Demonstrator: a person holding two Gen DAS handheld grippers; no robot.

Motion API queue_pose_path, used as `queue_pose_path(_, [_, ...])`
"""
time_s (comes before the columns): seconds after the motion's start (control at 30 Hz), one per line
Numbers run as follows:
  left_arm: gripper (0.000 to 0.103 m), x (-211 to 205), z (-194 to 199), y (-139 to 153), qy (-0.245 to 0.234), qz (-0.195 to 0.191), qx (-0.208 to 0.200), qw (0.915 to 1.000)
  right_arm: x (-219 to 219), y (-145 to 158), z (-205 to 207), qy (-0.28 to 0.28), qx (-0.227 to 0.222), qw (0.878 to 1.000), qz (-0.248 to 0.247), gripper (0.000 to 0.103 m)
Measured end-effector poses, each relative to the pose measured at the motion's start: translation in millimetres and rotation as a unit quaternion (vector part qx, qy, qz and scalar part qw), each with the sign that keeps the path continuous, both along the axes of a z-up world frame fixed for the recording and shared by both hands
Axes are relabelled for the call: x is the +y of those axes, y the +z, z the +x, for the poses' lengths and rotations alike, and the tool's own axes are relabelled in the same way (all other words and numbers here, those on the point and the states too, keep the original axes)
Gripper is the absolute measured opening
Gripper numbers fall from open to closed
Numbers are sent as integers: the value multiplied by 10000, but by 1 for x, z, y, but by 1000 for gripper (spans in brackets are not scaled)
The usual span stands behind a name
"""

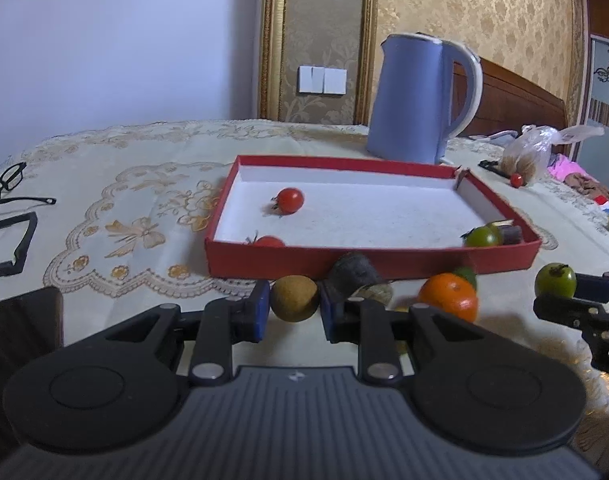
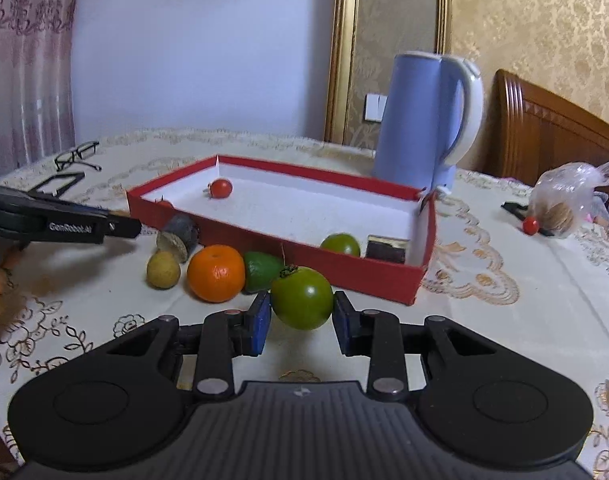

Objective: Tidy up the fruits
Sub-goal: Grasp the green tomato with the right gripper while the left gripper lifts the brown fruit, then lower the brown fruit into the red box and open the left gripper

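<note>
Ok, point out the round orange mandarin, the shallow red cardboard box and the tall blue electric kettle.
Round orange mandarin (image 2: 215, 273), right wrist view, front skin.
Shallow red cardboard box (image 2: 344, 272), right wrist view, near wall.
Tall blue electric kettle (image 1: 408, 100), left wrist view, body.

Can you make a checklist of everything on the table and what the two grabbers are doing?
Surface: tablecloth, cream with gold embroidery.
Job's things: red box holds two cherry tomatoes, a green fruit and a dark block; orange and yellow-brown fruit outside.
Clutter: blue kettle, glasses, plastic bag.
Grippers: left gripper around the yellow-brown fruit; right gripper holds a green tomato.
Cables: nothing seen.
Surroundings: wooden headboard, curtain.
</note>
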State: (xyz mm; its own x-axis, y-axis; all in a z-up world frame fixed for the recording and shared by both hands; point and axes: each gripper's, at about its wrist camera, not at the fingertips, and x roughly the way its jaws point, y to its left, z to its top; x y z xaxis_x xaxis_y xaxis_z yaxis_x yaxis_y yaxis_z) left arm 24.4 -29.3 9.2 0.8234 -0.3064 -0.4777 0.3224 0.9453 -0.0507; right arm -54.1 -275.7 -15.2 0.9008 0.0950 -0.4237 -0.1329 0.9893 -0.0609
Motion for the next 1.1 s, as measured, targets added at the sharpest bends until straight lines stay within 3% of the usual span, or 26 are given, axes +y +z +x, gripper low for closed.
queue_pose_path(0.4, [24, -49, 23, 38, -217, 560, -480, 9970, -4, 5, -11, 62, -160, 9998, 96, 32])
queue_pose_path(0.87, [24, -110, 107, 36, 84, 1112, -222, 9935, -13, 2, -15, 28, -158, 9997, 170, 32])
queue_pose_path(1.1, [25, -128, 136, 35, 237, 1178, -53, 9927, -20, 0, -14, -75, -137, 9996, 230, 32])
